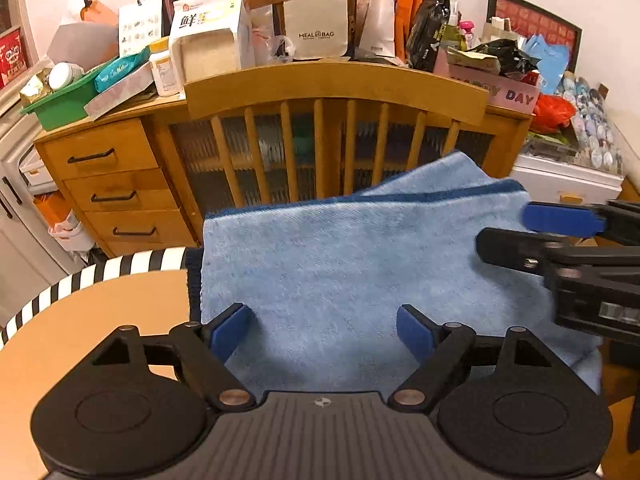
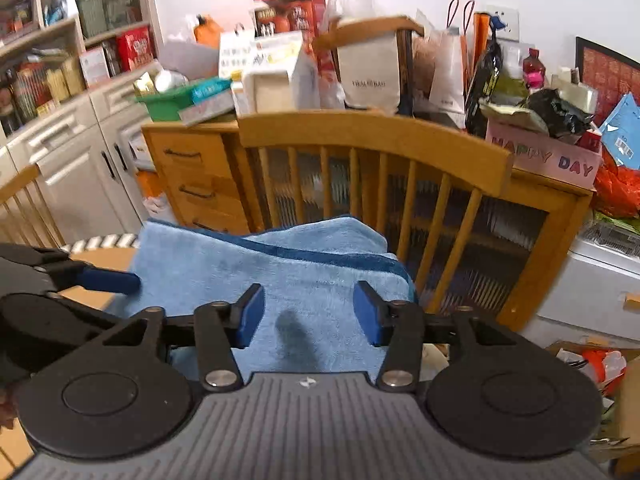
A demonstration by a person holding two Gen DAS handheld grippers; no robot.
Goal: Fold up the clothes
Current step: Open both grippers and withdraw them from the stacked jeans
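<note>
A light blue towel (image 1: 360, 264) with a dark blue border lies folded on the round wooden table (image 1: 80, 320), its far corner hanging over the table's edge. My left gripper (image 1: 325, 330) hovers over the towel's near edge, jaws wide apart with nothing between them. My right gripper (image 2: 309, 312) is open above the towel (image 2: 248, 272) on its right side, empty as well. In the left wrist view the right gripper (image 1: 532, 228) reaches in from the right over the towel. The left gripper's blue finger (image 2: 108, 280) shows at the left in the right wrist view.
A wooden chair back (image 1: 336, 92) stands just beyond the table. Behind it is a wooden sideboard (image 1: 108, 184) piled with bags and boxes. A striped cloth (image 1: 100, 272) edges the table at left. White cabinets (image 2: 72, 168) stand at far left, a white box (image 2: 600, 292) at right.
</note>
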